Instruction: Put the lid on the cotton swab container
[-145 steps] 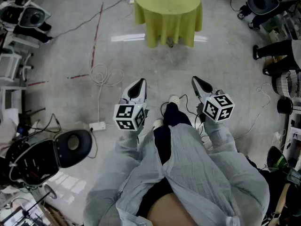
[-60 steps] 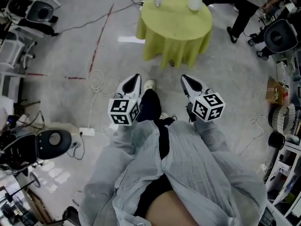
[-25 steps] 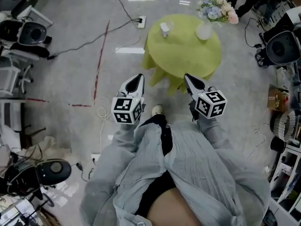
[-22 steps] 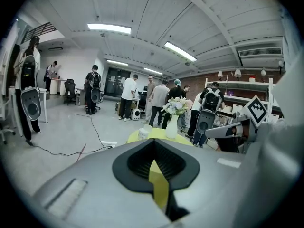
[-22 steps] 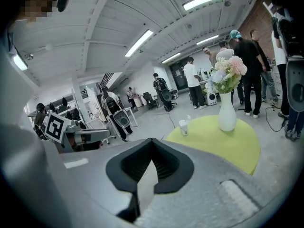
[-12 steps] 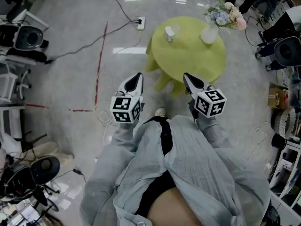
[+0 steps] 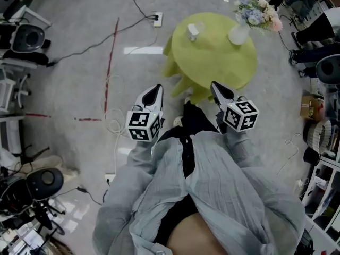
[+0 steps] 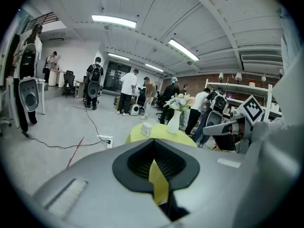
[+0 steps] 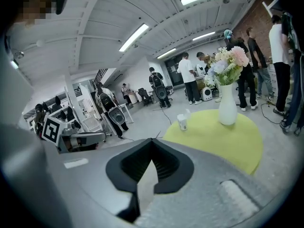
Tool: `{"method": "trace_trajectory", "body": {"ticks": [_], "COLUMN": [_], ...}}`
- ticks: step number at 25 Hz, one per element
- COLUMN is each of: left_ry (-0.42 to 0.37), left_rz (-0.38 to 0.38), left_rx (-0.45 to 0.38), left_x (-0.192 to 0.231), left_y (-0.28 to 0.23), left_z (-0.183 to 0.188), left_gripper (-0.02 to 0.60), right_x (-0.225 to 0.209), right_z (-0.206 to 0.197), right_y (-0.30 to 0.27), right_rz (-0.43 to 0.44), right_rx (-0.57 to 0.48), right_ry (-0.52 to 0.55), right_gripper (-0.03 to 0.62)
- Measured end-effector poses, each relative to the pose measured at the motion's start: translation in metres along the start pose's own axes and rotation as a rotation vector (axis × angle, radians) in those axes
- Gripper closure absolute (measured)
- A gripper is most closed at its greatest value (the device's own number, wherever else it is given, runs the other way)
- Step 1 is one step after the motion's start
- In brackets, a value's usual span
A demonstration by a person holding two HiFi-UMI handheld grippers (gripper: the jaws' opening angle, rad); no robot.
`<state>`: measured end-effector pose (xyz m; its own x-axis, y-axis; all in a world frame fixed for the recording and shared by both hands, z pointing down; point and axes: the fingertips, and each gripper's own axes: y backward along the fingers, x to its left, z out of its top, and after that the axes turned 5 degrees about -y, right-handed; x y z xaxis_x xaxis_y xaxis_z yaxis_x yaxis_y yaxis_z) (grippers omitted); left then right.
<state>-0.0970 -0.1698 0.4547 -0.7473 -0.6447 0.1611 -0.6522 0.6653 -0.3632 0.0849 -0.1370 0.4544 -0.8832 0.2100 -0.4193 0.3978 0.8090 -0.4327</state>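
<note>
A small white cotton swab container (image 7: 193, 31) stands on a round table with a yellow-green cloth (image 7: 215, 57), towards its far left; I cannot tell its lid apart. The container also shows in the left gripper view (image 8: 146, 128) and the right gripper view (image 9: 182, 122). My left gripper (image 7: 155, 92) and right gripper (image 7: 217, 87) are held side by side in front of the person's body, short of the table's near edge. Both are shut and hold nothing, as seen along the left gripper (image 8: 153, 142) and the right gripper (image 9: 152, 144).
A white vase (image 7: 239, 34) of flowers (image 7: 258, 10) stands on the table's far right. Cables (image 7: 114, 121) and a power strip (image 7: 155, 19) lie on the grey floor at the left. Chairs and equipment (image 7: 26, 36) line the left side, shelves (image 7: 324, 142) the right. Several people (image 8: 128, 91) stand beyond.
The person has walked towards the table, which now lies just ahead of the grippers. Both grippers stayed shut and held out in front the same way.
</note>
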Motion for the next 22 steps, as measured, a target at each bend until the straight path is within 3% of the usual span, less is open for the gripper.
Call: {"method": "trace_trajectory", "body": {"ticks": [9, 22], "left_ry": [0.031, 0.023], "left_rz": [0.027, 0.003], "left_rx": [0.010, 0.032], "left_x": [0.009, 0.033], "left_y": [-0.005, -0.080], "left_z": [-0.008, 0.021], "left_gripper": [0.565, 0.565], "right_x": [-0.012, -0.064], "right_z": [0.004, 0.043], "right_y": [-0.017, -0.072], "right_rz": [0.000, -0.032], "right_rx": [0.022, 0.042], "right_ry": [-0.002, -0.009], "right_gripper": [0.592, 0.592]}}
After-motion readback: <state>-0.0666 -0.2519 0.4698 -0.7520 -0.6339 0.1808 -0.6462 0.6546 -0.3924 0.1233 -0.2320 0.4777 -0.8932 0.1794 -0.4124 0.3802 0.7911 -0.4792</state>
